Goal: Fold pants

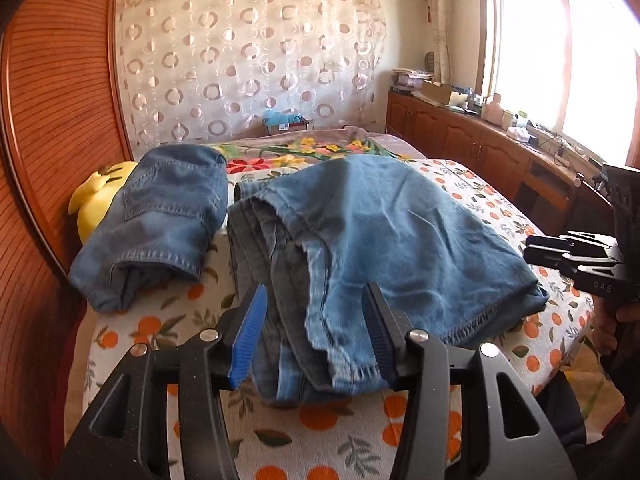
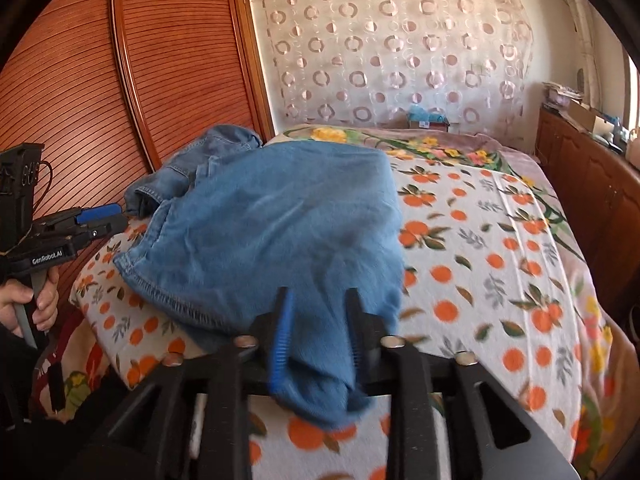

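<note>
My left gripper (image 1: 316, 300) stands with its jaws parted around the near hem end of the pants (image 1: 360, 232), cloth lying between the pads but pressed by neither. My right gripper (image 2: 318, 308) is narrower, its jaws apart with a blurred corner of the same denim hanging between them; I cannot make out whether the pads touch it. The pants lie in a folded heap on the near corner of the bed (image 2: 480, 280), the layers beneath hidden by the top flap. A second folded pair of jeans (image 1: 160, 216) rests just beside them, partly covering a yellow plush toy (image 1: 100, 196). The orange-print sheet is bare to the right. A wooden headboard (image 1: 52, 120) bounds the left, low cabinets (image 1: 460, 136) and a glaring window (image 1: 560, 40) the right.
</note>
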The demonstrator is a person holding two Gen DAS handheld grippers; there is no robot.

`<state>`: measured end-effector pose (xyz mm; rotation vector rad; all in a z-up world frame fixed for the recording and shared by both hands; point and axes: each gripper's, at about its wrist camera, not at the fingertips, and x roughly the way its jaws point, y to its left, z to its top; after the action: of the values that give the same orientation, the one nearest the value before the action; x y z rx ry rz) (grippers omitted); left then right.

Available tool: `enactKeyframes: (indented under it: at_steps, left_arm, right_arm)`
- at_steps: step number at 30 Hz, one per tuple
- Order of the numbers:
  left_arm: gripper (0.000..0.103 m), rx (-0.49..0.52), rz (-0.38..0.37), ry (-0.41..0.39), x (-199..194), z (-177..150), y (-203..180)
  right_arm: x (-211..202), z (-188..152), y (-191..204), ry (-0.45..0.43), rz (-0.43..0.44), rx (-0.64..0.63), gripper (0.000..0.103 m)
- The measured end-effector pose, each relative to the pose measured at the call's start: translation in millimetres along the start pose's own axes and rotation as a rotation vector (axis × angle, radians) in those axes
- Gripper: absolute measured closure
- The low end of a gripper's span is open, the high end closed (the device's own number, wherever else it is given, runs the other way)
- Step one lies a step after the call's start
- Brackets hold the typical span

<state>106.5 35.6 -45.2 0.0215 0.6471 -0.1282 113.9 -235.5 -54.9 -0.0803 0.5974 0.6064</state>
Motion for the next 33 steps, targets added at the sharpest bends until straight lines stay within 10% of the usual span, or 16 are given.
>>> enactKeyframes:
  at_steps: [28,33]
  left_arm:
    - [0.068,-0.021,0.031,0.150,110.7,57.3,31.2]
    - [0.096,0.008,0.020,0.130,108.1,61.2,27.5]
  right_arm:
    - [62.1,-8.2,-6.1,0.013,-0.030,-0.010,0.061]
    - [60.9,-9.3,-5.5,0.007,-0.031,-0.005,0.061]
